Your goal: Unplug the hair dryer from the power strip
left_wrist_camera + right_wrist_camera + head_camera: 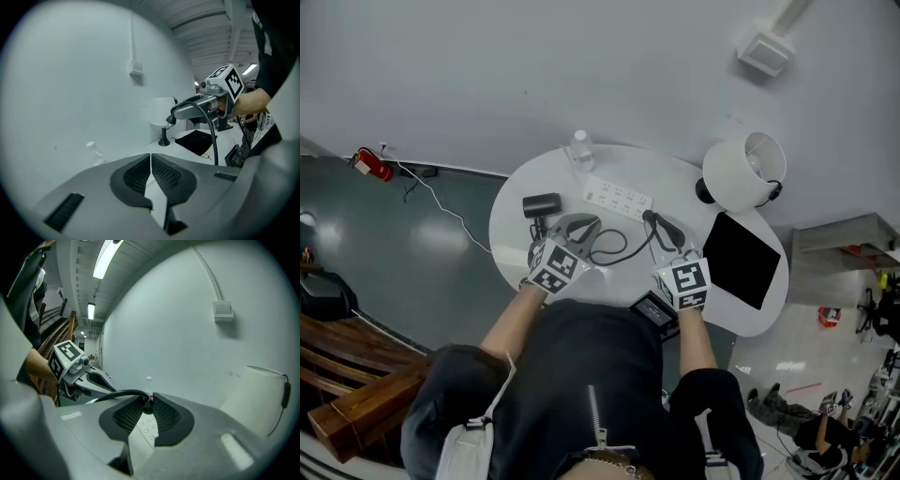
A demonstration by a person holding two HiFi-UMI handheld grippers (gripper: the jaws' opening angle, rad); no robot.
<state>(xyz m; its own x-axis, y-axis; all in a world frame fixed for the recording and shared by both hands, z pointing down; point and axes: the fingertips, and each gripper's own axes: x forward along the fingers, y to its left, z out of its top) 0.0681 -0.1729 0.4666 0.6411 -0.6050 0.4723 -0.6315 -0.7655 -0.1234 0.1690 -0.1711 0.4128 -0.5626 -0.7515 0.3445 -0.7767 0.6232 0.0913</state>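
While the head view shows the black hair dryer (542, 204) lying on the round white table (508, 232), near the long white power strip (619, 198), only the right gripper view shows my right gripper (147, 401) clenched on the black plug (148, 404), held clear above the strip's sockets; my left gripper (151, 159) is closed on nothing. Black-and-white square markers cover both cubes; behind stands a plain white wall (581, 66), below lies a glossy grey floor (403, 262)

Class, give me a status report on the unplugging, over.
Left gripper shut, empty. Right gripper shut on plug, held above power strip. Nothing in the way.
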